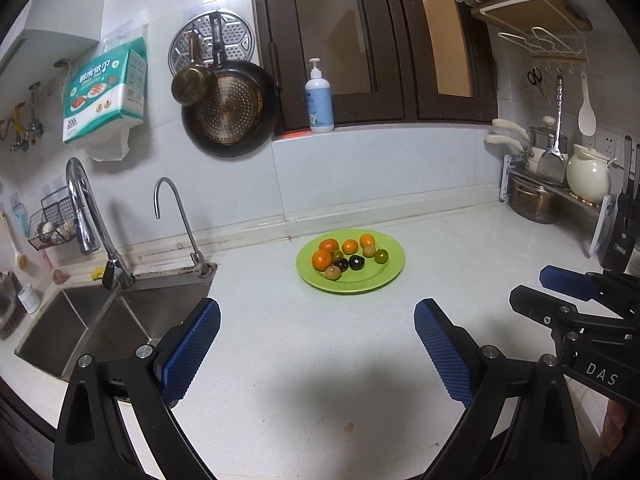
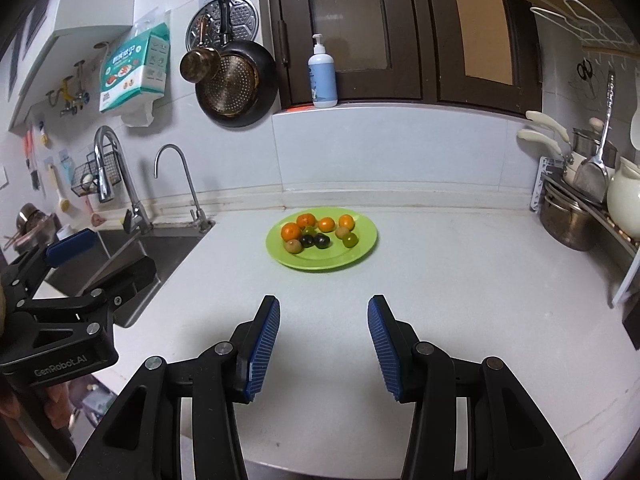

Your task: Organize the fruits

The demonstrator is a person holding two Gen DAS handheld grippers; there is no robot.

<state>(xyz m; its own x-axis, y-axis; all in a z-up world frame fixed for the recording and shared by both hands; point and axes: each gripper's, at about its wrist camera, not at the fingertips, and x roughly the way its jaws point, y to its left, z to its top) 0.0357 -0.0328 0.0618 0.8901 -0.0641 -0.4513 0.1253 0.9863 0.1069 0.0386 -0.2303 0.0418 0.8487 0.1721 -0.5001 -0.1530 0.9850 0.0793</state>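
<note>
A green plate (image 1: 386,276) sits on the white counter (image 1: 280,340) near the back wall, between the sink (image 1: 120,320) and a pot rack (image 1: 560,196), and it carries the fruits: four oranges (image 1: 322,260) along its far side, two dark plums (image 1: 356,262) in the middle, and green and brownish small fruits around them. The left gripper (image 1: 316,344) hovers over the counter well short of the plate, its blue pads (image 1: 192,344) spread wide with nothing between them. The right gripper (image 2: 324,344) hangs likewise short of the plate (image 2: 360,248), its pads (image 2: 264,348) standing moderately apart and empty. The left wrist view shows the sink basin close under its left finger and the right gripper's (image 1: 560,292) side at its right edge; it also takes in a cutting board on a high shelf (image 1: 532,8). The right wrist view shows the left gripper (image 2: 84,256) at its left edge over the sink corner, with part of a hand (image 2: 12,412) below it, and more of the wall left of the sink. Both views show two faucets (image 1: 176,216), a dark pan (image 1: 228,108) hanging with a strainer on the tiled wall, a paper towel pack (image 1: 104,96), and a soap pump bottle (image 1: 319,100) on the window ledge. The counter between both grippers and the plate lies open.
</note>
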